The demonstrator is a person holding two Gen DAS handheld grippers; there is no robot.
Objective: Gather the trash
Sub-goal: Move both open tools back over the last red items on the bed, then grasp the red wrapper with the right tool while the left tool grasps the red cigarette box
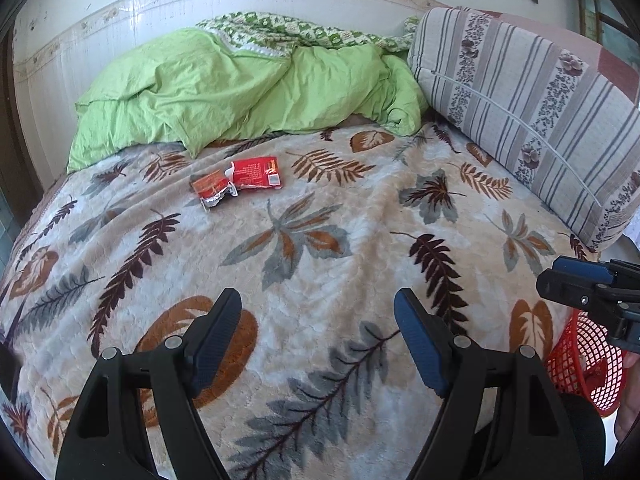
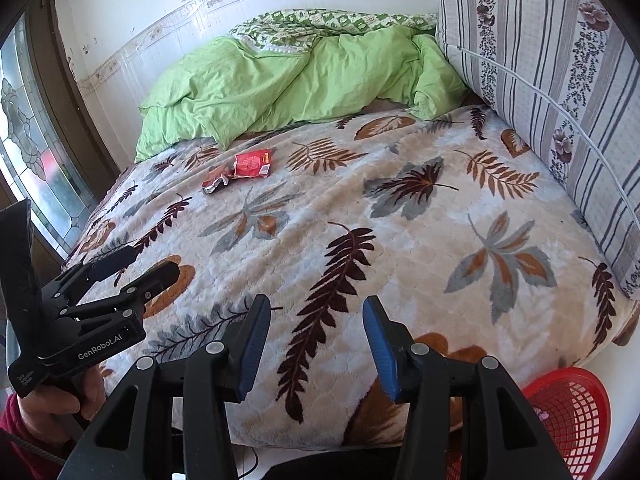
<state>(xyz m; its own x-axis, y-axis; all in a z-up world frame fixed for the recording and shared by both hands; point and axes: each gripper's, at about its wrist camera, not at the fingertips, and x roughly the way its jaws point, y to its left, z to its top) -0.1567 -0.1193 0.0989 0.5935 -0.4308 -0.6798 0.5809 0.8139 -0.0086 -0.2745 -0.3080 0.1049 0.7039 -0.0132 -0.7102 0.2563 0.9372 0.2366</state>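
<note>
A torn red snack wrapper [image 1: 256,173] lies on the leaf-patterned blanket [image 1: 320,248], with a crumpled red and silver piece [image 1: 212,188] beside it on the left. The right wrist view shows the same wrapper [image 2: 252,164] and crumpled piece [image 2: 214,182] far across the bed. My left gripper [image 1: 318,314] hovers open over the near part of the blanket, nothing between its fingers. My right gripper [image 2: 316,320] is also open and holds nothing, well short of the trash. A red mesh basket [image 2: 568,420] stands on the floor by the bed's near right corner.
A rumpled green duvet [image 1: 248,88] is heaped at the far side against the tiled wall. A striped floral cushion [image 1: 532,112] lines the right side, with a white cable across it. A leaded glass window [image 2: 28,140] is on the left. A hand [image 2: 52,404] grips the left tool.
</note>
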